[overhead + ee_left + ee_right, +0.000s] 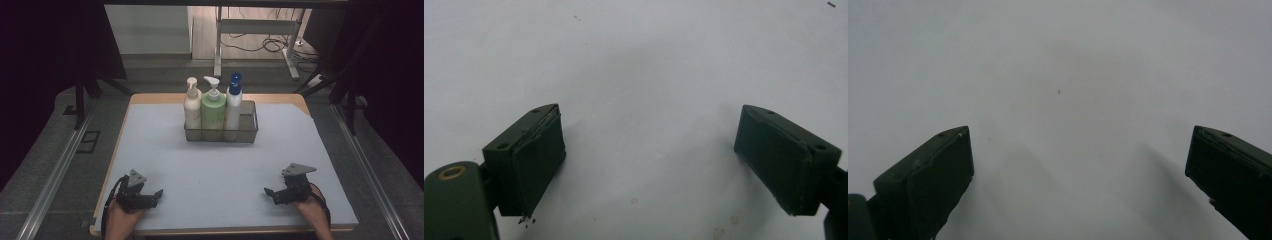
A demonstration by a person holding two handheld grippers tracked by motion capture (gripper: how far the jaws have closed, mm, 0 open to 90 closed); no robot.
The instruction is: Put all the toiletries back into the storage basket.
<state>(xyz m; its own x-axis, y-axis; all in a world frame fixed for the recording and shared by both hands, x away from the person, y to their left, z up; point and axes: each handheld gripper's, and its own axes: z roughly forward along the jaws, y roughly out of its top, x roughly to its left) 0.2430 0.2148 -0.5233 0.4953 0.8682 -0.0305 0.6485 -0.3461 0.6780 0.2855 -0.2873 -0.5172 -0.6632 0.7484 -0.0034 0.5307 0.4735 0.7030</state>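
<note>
Bottles (213, 108) stand upright in the basket (248, 131) at twelve o'clock, well apart from both grippers, left (159, 192) and right (267, 192), jaws wide open, empty, seemingly equally near
</note>
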